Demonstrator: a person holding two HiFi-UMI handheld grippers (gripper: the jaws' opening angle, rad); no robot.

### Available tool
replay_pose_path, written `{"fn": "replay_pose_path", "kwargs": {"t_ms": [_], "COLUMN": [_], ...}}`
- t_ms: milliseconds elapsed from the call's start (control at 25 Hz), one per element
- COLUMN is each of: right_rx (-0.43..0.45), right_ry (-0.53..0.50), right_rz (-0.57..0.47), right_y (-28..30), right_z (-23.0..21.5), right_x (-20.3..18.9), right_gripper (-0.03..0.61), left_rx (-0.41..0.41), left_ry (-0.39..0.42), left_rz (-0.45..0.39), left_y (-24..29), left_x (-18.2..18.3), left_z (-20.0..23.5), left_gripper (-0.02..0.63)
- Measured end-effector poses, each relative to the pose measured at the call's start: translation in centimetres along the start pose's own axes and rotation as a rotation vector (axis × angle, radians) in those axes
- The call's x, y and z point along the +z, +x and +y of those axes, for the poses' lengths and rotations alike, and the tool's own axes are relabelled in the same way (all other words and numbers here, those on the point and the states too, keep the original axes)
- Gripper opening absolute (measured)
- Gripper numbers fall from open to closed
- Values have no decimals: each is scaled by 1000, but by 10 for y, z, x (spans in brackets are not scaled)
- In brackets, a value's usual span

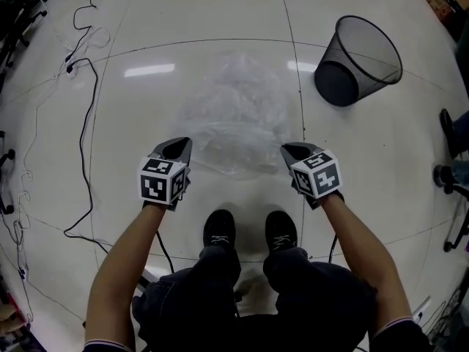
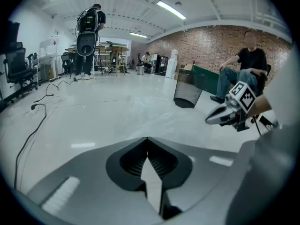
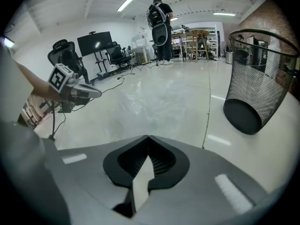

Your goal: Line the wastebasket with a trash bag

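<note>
A clear trash bag (image 1: 234, 116) lies crumpled and flat on the glossy floor in front of me. It also shows as a faint sheet in the left gripper view (image 2: 140, 109) and the right gripper view (image 3: 159, 102). My left gripper (image 1: 178, 147) hovers at the bag's near left corner and my right gripper (image 1: 291, 151) at its near right corner. Both are shut, their tips meeting (image 2: 146, 138) (image 3: 148, 137), and I see no film between them. The black mesh wastebasket (image 1: 359, 61) stands tilted at the far right, empty (image 3: 258, 88).
Black cables (image 1: 88, 123) run across the floor on the left. My two shoes (image 1: 220, 229) stand just behind the bag. A seated person (image 2: 246, 74) and a chair base (image 1: 451, 174) are at the right. Another person (image 2: 88, 36) stands far back by desks.
</note>
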State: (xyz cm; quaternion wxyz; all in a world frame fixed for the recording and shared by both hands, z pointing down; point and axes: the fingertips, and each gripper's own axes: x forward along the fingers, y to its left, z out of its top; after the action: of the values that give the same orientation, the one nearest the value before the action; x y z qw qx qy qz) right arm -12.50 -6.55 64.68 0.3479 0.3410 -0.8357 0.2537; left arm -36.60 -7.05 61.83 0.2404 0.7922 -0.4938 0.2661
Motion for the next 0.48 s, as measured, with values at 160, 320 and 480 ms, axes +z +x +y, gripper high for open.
{"fn": "replay_pose_path", "kwargs": {"t_ms": [160, 320, 480], "right_rx": [-20, -44, -51], "right_ry": [8, 25, 37], "right_rz": [-16, -27, -44], "right_y": [-9, -18, -25], "right_z": [-15, -28, -31], "right_x": [4, 6, 10], "right_gripper": [3, 3, 3], "left_rx": [72, 87, 52], "left_ry": [42, 81, 125], "left_rz": [38, 87, 135], "left_y": [5, 14, 29], "left_x": [-14, -22, -33], "left_z": [20, 21, 14], "left_gripper": [45, 144, 195]}}
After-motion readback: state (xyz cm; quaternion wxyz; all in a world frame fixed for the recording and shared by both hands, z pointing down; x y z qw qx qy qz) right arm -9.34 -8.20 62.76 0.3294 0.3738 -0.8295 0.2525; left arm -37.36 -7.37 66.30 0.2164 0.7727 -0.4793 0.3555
